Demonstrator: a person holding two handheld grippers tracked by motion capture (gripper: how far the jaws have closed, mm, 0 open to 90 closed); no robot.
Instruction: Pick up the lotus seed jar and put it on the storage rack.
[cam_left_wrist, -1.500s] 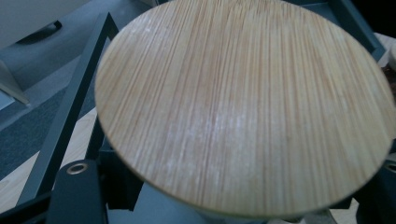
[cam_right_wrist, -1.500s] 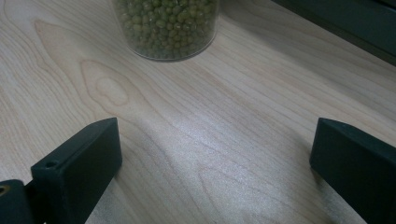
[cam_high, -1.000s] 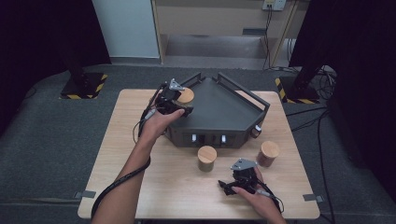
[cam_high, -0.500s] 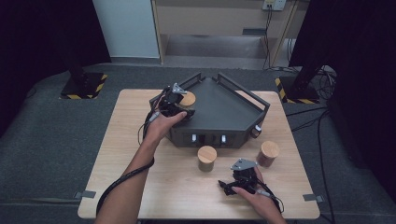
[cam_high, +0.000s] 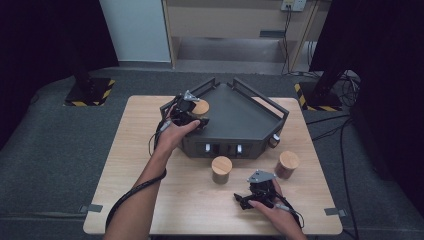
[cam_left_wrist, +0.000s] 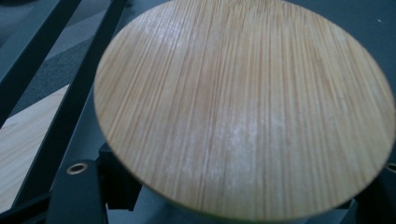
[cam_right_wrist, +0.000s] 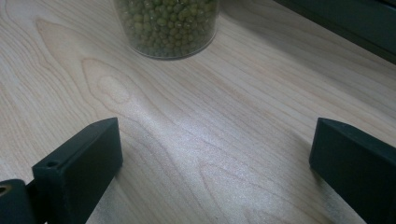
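My left gripper (cam_high: 194, 115) is shut on a jar with a round bamboo lid (cam_high: 201, 106) and holds it over the left corner of the dark angular tray (cam_high: 245, 117). That lid (cam_left_wrist: 243, 107) looms close in the left gripper view, with the tray's rail (cam_left_wrist: 28, 56) to its left. Near the table's front edge my right gripper (cam_high: 244, 200) rests open on the wood. Its jaws stand wide apart with nothing between them (cam_right_wrist: 210, 163). A glass jar of green beans (cam_right_wrist: 168, 28) stands just ahead of it.
Two more bamboo-lidded jars stand on the table in front of the tray, one in the middle (cam_high: 221, 169) and one to the right (cam_high: 287, 165). The wooden table (cam_high: 130, 165) has bare room at the left and front. Black stands flank the table.
My left gripper has sunk a little with the jar toward the tray's left corner. The right gripper has stayed still.
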